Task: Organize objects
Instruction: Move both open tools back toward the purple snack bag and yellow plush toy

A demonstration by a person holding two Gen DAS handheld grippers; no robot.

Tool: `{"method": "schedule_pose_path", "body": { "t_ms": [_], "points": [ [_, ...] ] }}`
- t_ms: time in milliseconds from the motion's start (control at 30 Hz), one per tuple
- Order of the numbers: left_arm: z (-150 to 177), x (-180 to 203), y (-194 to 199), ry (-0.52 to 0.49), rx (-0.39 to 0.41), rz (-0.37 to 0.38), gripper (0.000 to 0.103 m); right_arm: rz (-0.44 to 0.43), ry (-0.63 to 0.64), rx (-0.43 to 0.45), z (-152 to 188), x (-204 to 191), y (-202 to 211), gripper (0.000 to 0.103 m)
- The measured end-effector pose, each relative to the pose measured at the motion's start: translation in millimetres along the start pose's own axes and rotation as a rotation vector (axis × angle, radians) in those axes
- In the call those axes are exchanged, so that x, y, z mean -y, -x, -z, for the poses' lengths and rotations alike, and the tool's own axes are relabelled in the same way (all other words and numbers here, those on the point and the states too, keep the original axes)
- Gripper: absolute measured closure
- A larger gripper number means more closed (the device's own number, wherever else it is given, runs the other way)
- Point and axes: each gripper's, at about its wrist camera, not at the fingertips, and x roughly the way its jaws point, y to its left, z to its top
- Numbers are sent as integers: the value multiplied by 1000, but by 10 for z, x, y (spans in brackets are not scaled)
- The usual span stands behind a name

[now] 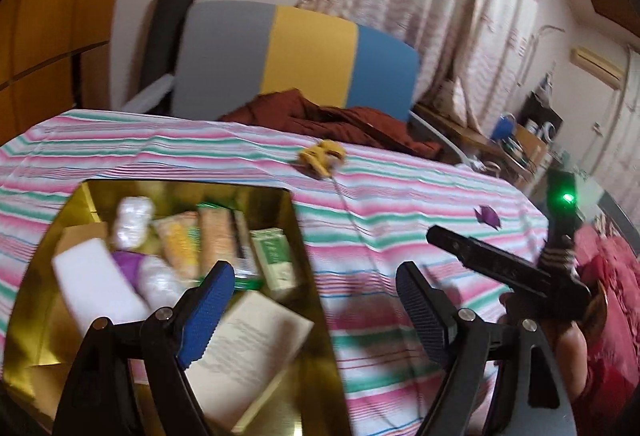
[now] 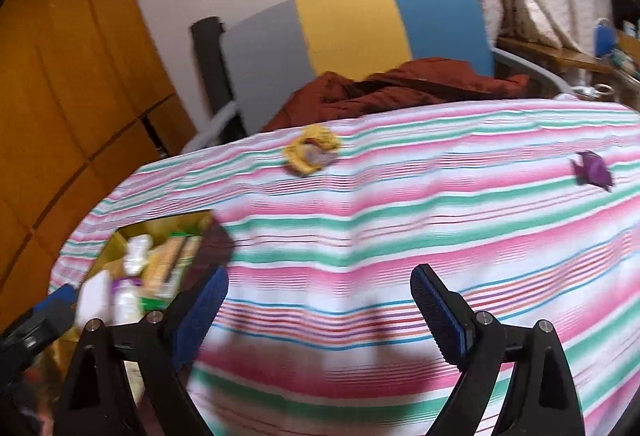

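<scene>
- Gold box (image 1: 36,336) of what look like toiletries fills only the left wrist view, under the released left tongs (image 1: 316,312).
- Right tongs (image 2: 320,312) gape empty over the striped desk (image 2: 400,236); yellow wrapper (image 2: 310,151) and purple wrapper (image 2: 594,169) lie well apart; chair (image 2: 352,31) behind.

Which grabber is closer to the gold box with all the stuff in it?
Left. The left gripper hangs over the gold box's right edge, one finger above its contents. The right gripper is over the striped cloth, beside the box.
</scene>
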Motion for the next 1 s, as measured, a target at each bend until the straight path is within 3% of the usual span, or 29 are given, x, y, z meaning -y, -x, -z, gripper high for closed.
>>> {"method": "schedule_pose_path", "body": {
  "t_ms": [200, 333, 700, 900, 1000],
  "points": [
    [43, 385, -178, -66, -56, 65, 19, 117, -39, -3, -100, 693, -18, 10],
    [83, 570, -305, -95, -98, 97, 19, 179, -131, 2, -226, 1286, -10, 9],
    [169, 870, -672, -133, -209, 118, 19, 425, -238, 61, -704, 2466, -73, 8],
    [119, 919, -807, -142, -234, 110, 19, 445, -316, 31, -962, 2990, -347, 8],
    [75, 935, -868, -143, -244, 104, 19, 439, -296, -3, -1021, 3068, -496, 8]
  ]
}}
